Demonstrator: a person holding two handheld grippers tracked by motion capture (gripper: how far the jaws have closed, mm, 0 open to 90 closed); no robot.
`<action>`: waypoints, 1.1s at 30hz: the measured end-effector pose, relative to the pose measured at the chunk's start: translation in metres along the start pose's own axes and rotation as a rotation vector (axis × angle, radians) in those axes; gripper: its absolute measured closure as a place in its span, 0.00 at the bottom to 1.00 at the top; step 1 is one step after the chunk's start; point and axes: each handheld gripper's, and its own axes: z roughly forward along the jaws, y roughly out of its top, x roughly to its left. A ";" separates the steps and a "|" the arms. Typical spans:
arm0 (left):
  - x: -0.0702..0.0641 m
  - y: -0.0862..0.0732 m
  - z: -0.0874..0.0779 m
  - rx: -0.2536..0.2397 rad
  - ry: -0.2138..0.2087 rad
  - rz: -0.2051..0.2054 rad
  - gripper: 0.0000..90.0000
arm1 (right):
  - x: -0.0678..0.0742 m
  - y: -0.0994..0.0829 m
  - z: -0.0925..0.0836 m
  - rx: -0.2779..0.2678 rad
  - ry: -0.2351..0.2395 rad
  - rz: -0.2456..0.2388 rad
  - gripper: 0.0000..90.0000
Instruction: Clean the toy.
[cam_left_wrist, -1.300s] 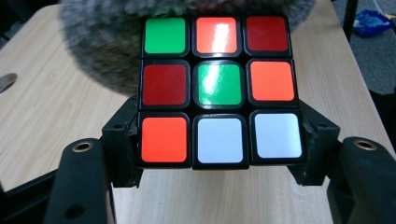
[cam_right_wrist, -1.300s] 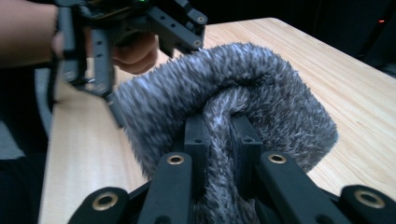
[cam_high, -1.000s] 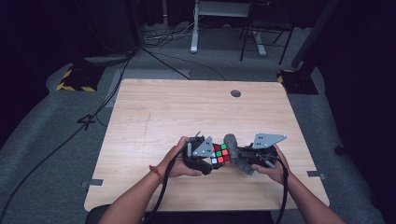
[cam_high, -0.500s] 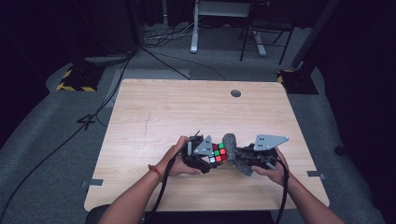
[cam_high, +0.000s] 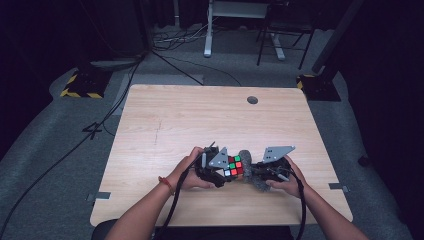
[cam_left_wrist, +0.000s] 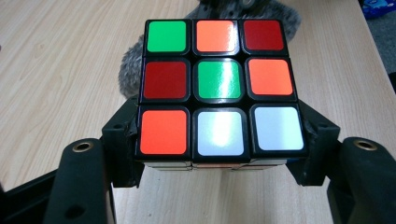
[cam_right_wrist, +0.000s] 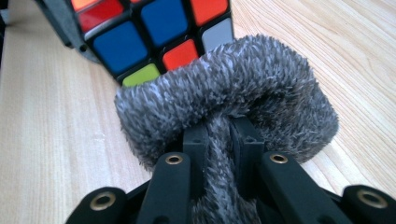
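A scrambled puzzle cube (cam_high: 234, 167) (cam_left_wrist: 218, 88) (cam_right_wrist: 154, 32) is held just above the wooden table (cam_high: 200, 120) near its front edge. My left gripper (cam_high: 220, 172) (cam_left_wrist: 219, 158) is shut on the cube's lower layer, one jaw on each side. My right gripper (cam_high: 255, 172) (cam_right_wrist: 224, 140) is shut on a fluffy grey cloth (cam_high: 248, 167) (cam_right_wrist: 229, 93), which bulges over its jaws and presses against the cube's far face. In the left gripper view the grey cloth (cam_left_wrist: 135, 60) shows behind the cube.
A round cable hole (cam_high: 252, 100) sits near the table's far edge. Beyond the table on the dark floor are cables, a desk leg (cam_high: 207, 30) and a yellow-black striped block (cam_high: 80, 87).
The cube and both grippers have shifted slightly; the cloth stays pressed against the cube, rubbing across its face.
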 end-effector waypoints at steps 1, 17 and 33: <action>0.000 -0.001 0.000 0.005 0.005 -0.002 0.38 | 0.001 0.001 -0.002 -0.005 0.005 -0.010 0.88; -0.004 0.002 0.005 0.004 -0.019 0.004 0.38 | 0.004 0.009 -0.013 -0.065 -0.064 -0.013 0.87; 0.005 -0.013 0.016 0.081 -0.024 -0.040 0.37 | -0.016 -0.013 -0.005 0.094 -0.083 -0.009 0.85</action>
